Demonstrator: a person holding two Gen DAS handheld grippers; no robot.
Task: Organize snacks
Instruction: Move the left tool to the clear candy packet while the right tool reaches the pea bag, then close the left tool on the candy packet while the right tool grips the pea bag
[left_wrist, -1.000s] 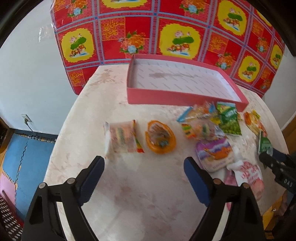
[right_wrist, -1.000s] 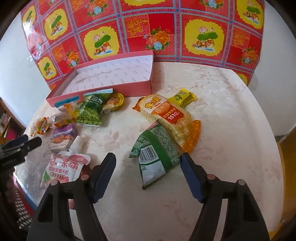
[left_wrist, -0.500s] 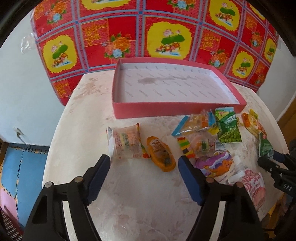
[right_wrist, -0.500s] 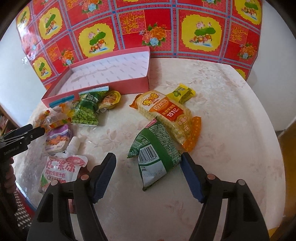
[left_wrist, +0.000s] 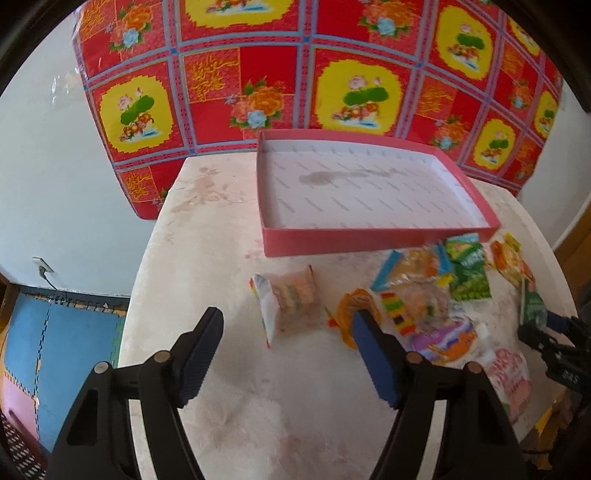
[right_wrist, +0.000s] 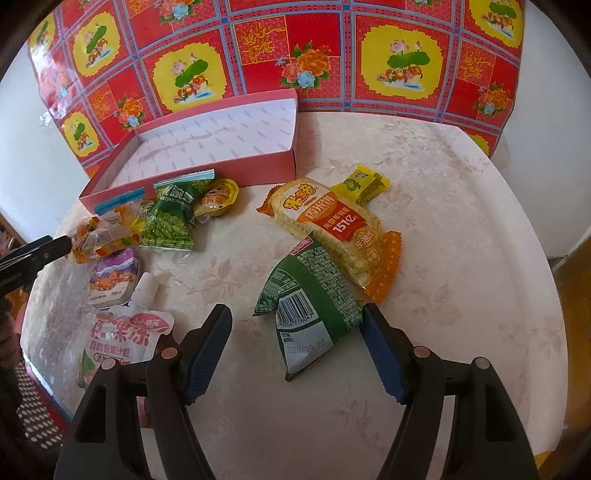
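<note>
Left gripper (left_wrist: 288, 354): held over the pale marbled round table (left_wrist: 207, 258); its jaws have just been closing, yet stand apart with nothing gripped between them.
Clear wrapped snack packet with a white end (left_wrist: 291, 299): seen lying on the table just beyond the left fingertips, between the two blue pads.
Orange jelly cup (left_wrist: 356, 306): found just beside the right-hand pad, partly hidden by it.
Right gripper (right_wrist: 295, 354): held apart over the table, nothing clamped.
Green foil snack bag with a barcode (right_wrist: 314, 306): laid flat between the right gripper's pads, its edge close by the right-hand pad; contact cannot be told.
Orange-and-yellow rice cracker pack (right_wrist: 332, 229): placed just beyond the green bag, which overlaps its near edge.
White juice-jelly pouch with a spout (right_wrist: 125, 332): located left of the right gripper.
Green pea packet (right_wrist: 170, 221): set farther off, near the box.
Shallow pink cardboard box with white lining (right_wrist: 258, 168): positioned farthest, with no snacks inside.
</note>
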